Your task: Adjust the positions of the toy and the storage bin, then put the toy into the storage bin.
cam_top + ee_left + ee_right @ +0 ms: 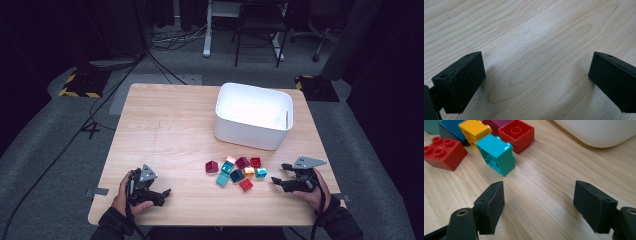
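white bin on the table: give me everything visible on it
The white plastic bin is rectangular with rounded corners, a rolled rim and smooth glossy walls. It stands upright and open-topped on the far right part of the wooden table; no contents are visible inside. The pile of coloured toy bricks lies just in front, apart from it. Nothing touches it but the table.

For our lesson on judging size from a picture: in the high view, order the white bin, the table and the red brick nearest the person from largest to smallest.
1. Table
2. White bin
3. Red brick

The gaps in size are plain, so nearness to the camera does not change the order.
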